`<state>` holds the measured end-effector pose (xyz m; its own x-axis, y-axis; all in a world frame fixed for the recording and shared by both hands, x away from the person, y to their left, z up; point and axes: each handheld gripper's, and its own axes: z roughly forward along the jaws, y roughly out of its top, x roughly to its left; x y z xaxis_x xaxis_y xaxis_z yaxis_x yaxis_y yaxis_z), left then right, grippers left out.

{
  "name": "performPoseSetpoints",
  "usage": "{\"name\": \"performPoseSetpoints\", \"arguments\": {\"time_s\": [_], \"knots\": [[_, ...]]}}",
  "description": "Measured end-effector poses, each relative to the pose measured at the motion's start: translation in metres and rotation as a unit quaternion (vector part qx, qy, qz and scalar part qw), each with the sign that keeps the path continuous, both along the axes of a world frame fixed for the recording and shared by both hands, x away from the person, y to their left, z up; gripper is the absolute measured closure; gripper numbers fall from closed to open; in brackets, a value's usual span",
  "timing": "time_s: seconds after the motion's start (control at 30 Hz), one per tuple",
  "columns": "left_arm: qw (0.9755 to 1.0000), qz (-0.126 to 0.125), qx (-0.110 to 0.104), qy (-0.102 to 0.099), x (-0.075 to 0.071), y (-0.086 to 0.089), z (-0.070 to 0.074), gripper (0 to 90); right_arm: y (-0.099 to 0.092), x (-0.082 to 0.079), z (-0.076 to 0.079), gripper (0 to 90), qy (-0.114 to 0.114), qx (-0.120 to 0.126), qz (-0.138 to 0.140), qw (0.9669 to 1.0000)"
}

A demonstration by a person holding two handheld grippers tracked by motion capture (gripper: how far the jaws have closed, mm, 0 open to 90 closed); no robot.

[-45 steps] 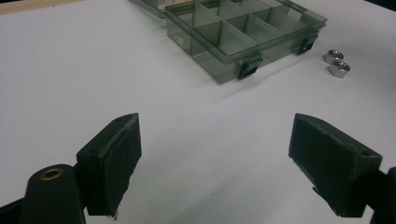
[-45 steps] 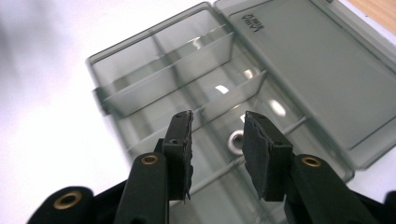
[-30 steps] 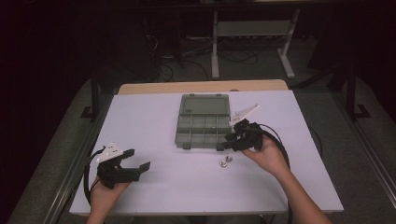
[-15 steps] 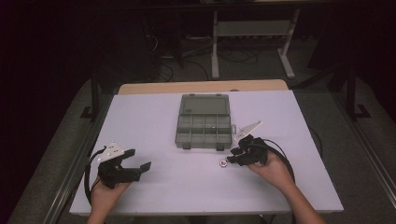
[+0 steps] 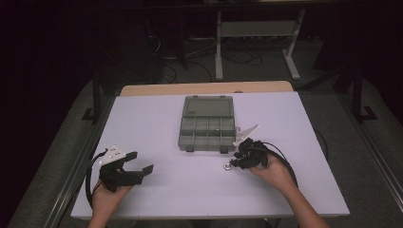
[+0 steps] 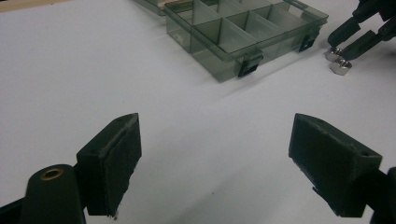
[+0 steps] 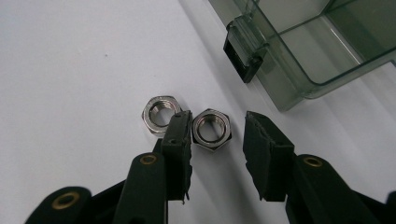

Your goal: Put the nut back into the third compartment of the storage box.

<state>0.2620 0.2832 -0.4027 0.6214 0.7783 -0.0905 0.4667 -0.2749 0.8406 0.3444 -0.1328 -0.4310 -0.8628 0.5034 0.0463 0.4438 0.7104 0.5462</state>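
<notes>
Just beside the bracketed nut, another nut.

The high view looks forward and down over the whole bench; both claw views sit low and close, sharing the box corner.

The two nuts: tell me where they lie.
The two nuts lie side by side on the white table, just before the organizer box's right front corner; the right hand-held gripper straddles one.
</notes>
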Motion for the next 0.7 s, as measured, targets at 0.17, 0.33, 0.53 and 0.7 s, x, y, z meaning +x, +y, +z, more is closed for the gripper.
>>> {"name": "performPoseSetpoints", "arguments": {"time_s": [0.17, 0.33, 0.53, 0.7], "knots": [[1.0000, 0.000, 0.000, 0.000, -0.0004, 0.0001, 0.0001, 16.7, 0.0048, -0.0004, -0.0026, 63.3, -0.005, -0.012, 0.006, 0.9999], [1.0000, -0.001, 0.008, 0.004, -0.0004, 0.0014, 0.0008, 16.7, 0.0051, -0.0011, -0.0028, 68.1, -0.011, -0.014, 0.013, 0.9998], [1.0000, -0.002, 0.007, 0.002, -0.0002, 0.0015, 0.0005, 16.7, 0.0050, -0.0013, -0.0025, 69.0, -0.009, -0.014, 0.011, 0.9998], [1.0000, -0.003, 0.005, 0.002, 0.0002, 0.0007, 0.0008, 16.6, 0.0019, -0.0007, -0.0010, 69.1, 0.011, -0.009, 0.011, 0.9998]]}}
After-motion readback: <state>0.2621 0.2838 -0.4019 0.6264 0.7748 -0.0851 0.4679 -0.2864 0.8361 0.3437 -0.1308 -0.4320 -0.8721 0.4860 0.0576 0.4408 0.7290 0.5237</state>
